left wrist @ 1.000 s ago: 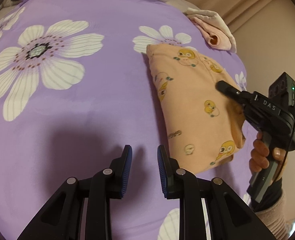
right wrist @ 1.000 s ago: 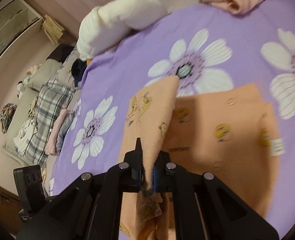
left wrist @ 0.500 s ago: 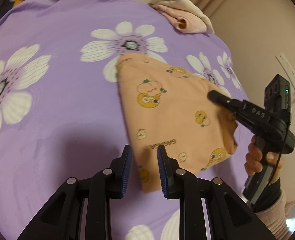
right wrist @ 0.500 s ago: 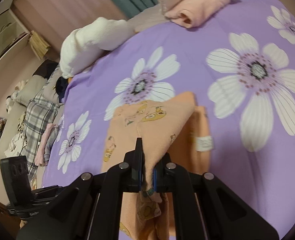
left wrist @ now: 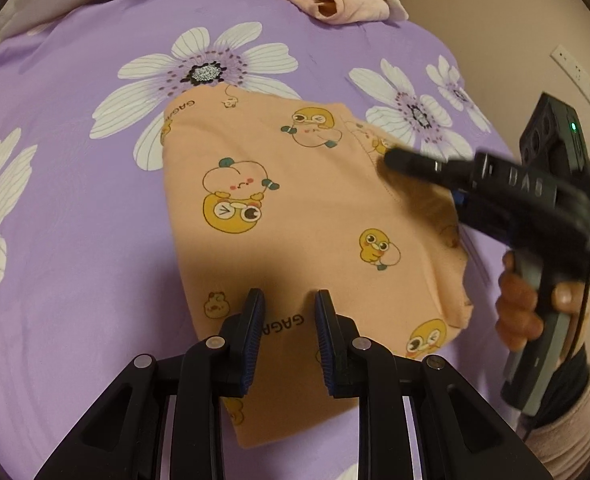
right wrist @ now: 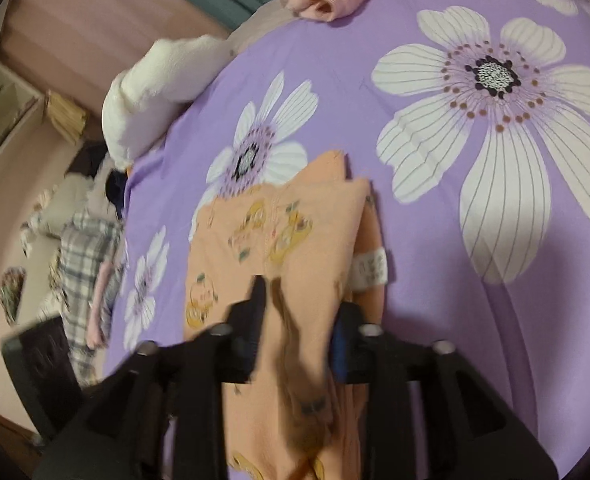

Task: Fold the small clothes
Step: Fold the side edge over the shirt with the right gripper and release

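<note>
Bed: covered by a purple flowered sheet, on which everything rests; being soft, the fold could be rumpled if it is pressed on.
Orange garment: laid part-folded on the sheet, just below the large white flower; the top layer is judged likely to slide or spring back once let go.
Pink clothes: heaped at the bed's far edge, well beyond the orange garment; no interference is expected.
Right hand-held gripper: jaws are being opened, cloth hanging loosely between them; the fold could be dragged if a pad snags.
Left hand-held gripper: held narrowly apart, empty, above the orange garment's near edge; the layers could be shifted if it is lowered carelessly.
</note>
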`<state>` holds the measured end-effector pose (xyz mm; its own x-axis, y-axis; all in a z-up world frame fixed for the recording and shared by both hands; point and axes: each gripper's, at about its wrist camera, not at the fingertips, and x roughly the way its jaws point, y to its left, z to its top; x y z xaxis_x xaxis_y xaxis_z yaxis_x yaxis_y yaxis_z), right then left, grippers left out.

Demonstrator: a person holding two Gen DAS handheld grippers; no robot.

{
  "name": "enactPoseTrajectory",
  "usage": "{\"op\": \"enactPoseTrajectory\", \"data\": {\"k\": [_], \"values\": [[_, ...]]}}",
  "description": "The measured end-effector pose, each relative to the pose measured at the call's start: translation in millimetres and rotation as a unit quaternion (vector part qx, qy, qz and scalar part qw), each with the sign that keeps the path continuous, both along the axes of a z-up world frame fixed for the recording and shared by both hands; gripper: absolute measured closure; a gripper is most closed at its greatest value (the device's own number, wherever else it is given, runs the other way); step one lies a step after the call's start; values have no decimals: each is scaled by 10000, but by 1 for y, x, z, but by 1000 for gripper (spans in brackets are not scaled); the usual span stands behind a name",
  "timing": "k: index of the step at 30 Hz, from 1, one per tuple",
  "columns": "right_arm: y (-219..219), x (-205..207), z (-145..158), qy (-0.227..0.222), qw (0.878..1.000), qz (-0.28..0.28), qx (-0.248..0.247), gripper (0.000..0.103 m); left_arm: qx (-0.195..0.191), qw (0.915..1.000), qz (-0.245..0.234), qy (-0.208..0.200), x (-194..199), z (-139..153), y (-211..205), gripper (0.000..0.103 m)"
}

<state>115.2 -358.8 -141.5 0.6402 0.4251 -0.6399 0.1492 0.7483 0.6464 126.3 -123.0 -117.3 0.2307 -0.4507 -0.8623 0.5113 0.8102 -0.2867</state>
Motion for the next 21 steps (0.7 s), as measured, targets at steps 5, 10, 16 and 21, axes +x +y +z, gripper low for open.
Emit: {"op": "enactPoseTrajectory", "data": {"k": [5, 10, 16, 21], "values": [[-11, 20, -6, -49, 9986, -106, 512, 70, 58, 10000, -38, -41, 0, 0, -1, 80], [-4, 30, 12, -239, 9997, -35, -34, 92, 61, 10000, -49, -24, 0, -1, -1, 80], [-2, 34, 38, -713, 9949, -9, -714, 94, 30, 10000, -53, 13, 2, -1, -1, 80], [-4, 48, 22, -182, 9919, -16, -1261, 94, 7, 10000, -30, 55, 3, -1, 0, 80]]}}
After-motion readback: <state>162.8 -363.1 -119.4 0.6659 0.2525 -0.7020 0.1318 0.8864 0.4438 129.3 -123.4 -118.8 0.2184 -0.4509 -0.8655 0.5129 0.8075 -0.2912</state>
